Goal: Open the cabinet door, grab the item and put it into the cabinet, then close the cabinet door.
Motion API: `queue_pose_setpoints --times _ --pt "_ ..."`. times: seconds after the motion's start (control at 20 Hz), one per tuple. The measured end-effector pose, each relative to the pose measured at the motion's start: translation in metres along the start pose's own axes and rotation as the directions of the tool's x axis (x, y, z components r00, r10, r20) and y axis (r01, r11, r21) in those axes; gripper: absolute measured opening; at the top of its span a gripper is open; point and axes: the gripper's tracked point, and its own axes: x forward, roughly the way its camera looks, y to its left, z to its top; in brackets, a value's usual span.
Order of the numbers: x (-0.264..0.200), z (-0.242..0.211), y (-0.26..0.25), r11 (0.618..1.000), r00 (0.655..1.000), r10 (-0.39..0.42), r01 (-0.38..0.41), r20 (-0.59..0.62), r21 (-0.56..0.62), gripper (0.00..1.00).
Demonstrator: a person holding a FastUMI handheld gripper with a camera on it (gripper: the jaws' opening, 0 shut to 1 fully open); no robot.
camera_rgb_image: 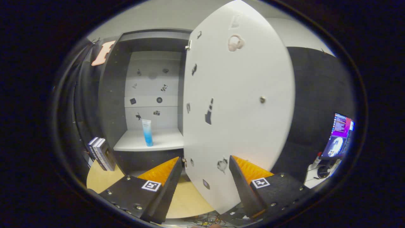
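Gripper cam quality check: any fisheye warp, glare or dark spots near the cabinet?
Gripper view: strong fisheye bends the open cabinet door into a curve; door evenly lit, no glare; cabinet side walls dark, shelf with the tube still readable; open gripper fingers sharp; monitor bright, squeezed at the rim.

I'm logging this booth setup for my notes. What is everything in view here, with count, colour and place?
cabinet: one, dark grey frame with pale back, beyond the fingers, open.
cabinet door: one, white with small stickers and a metal knob, swung open, its lower edge between the fingers.
tube: one, blue and white, upright on the cabinet's white shelf.
books: a few, dark covers with white spines, upright on the table beside the cabinet.
table: one, light wood, under the fingers.
monitor: one, lit screen, off past the door.
tool: one, open, holding nothing, fingers either side of the door's lower edge.
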Motion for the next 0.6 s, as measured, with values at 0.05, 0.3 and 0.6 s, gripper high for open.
queue_pose_setpoints --times 0.05,0.3,0.6 --pt "0.001 -0.005 -0.006 1.000 1.000 -0.001 0.001 -0.014 0.024 0.87" --pt "-0.024 -0.021 -0.018 0.999 0.998 0.030 -0.032 -0.050 -0.036 0.85" --pt "-0.039 -0.046 -0.034 0.991 0.989 0.068 -0.082 -0.134 -0.101 0.85"
